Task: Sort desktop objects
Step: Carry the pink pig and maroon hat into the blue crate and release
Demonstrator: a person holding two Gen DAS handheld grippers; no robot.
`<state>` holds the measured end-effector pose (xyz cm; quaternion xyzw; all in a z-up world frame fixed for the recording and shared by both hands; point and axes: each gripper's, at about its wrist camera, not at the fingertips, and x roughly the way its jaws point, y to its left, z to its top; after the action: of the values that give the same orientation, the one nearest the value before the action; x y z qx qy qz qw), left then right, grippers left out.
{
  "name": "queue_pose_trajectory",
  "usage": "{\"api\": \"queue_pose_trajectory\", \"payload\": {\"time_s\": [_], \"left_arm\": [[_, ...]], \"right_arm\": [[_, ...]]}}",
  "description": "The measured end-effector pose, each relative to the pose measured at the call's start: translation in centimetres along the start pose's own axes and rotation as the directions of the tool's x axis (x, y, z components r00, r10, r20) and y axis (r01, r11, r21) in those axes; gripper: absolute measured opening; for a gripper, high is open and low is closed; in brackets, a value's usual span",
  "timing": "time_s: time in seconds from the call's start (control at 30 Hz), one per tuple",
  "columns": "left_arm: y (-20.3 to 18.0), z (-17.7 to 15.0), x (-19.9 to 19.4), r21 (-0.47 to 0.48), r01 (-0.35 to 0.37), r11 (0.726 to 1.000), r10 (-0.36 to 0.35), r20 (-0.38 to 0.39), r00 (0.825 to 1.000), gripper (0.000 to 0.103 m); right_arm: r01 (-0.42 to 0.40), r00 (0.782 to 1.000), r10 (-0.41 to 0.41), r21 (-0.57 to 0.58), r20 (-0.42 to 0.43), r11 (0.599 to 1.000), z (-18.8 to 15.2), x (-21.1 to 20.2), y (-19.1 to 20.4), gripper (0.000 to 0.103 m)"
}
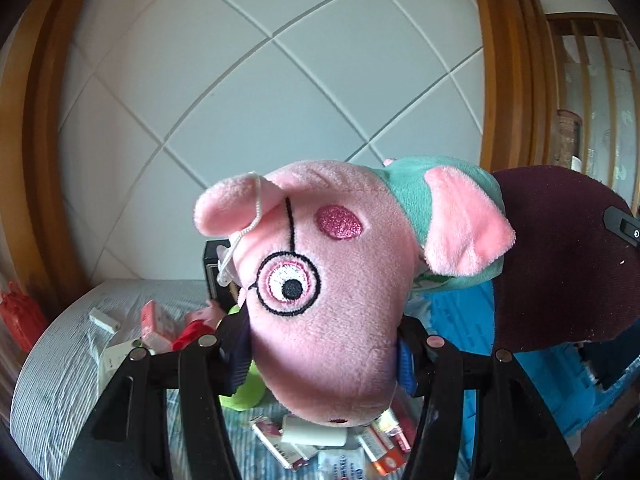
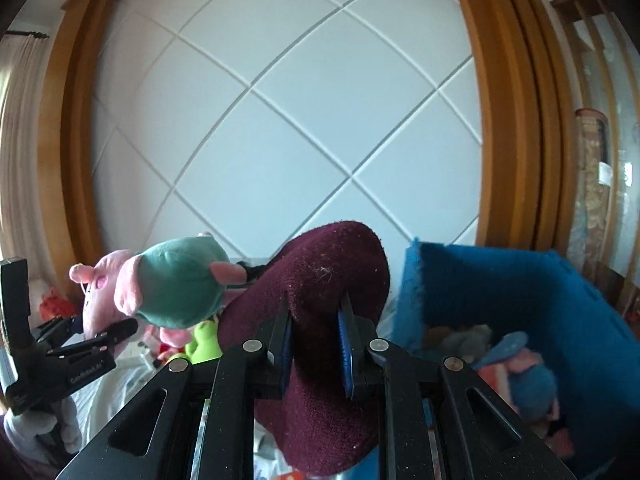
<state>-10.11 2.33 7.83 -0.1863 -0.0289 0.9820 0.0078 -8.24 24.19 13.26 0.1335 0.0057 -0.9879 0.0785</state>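
Left wrist view is showing the left gripper [image 1: 324, 354] clamping its jaws on the snout of a pink pig plush [image 1: 332, 280], which is hanging upside down and filling the middle of the picture. The plush is looking light and very soft; the snout is bulging out between the jaws, so it is likely squashing rather than slipping, and the thick snout or head seems the best place to hold it, since the ears and thin limbs would fold. Below it, small boxes [image 1: 288, 446] and a lime-green toy [image 1: 250, 390] are lying on the striped cloth of the surface [image 1: 60, 372].

Right wrist view is showing the right gripper [image 2: 314, 342] pinching a maroon knitted sock [image 2: 332, 280]: the jaws are standing narrowly apart with the fabric bunched between the blue pads [image 2: 345, 354]. The sock is limp and light, drooping on both sides of the grip, so a hold near its middle should be keeping it from sliding out. Just beyond and to the right, a blue bin [image 2: 500, 280] is standing open with plush toys [image 2: 524, 372] already inside, and it is likely the place for the pig.
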Motion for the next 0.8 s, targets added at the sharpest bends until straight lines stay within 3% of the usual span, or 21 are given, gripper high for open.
{"api": "queue_pose_trajectory", "payload": {"time_s": [0.17,0.4,0.57,0.7,0.8], "left_arm": [[-8.5,1.3,0.7,0.056,0.1,0.993,-0.101,0.005,0.995,0.055],[-19.3,1.1,2.0,0.135,0.19,0.973,-0.185,-0.045,0.982,0.055],[-25.7,-0.5,3.7,0.199,0.231,0.952,-0.209,-0.129,0.969,0.056],[-28.6,-2.8,4.1,0.236,0.254,0.938,-0.208,-0.203,0.957,0.057],[-28.5,-4.3,3.8,0.26,0.255,0.931,-0.194,-0.239,0.951,0.06]], "right_arm": [[0.152,0.987,-0.154,0.05,0.038,0.987,1.1,-3.8,-7.5,0.019],[0.315,0.949,-0.316,0.073,-0.006,0.946,-1.1,-7.4,-17.1,0.019],[0.353,0.934,-0.348,0.057,-0.079,0.934,-3.7,-7.9,-21.5,0.019],[0.353,0.928,-0.342,0.051,-0.149,0.934,-6.2,-7.1,-24.0,0.019],[0.353,0.919,-0.339,0.039,-0.203,0.935,-7.9,-6.0,-25.6,0.019]]}}
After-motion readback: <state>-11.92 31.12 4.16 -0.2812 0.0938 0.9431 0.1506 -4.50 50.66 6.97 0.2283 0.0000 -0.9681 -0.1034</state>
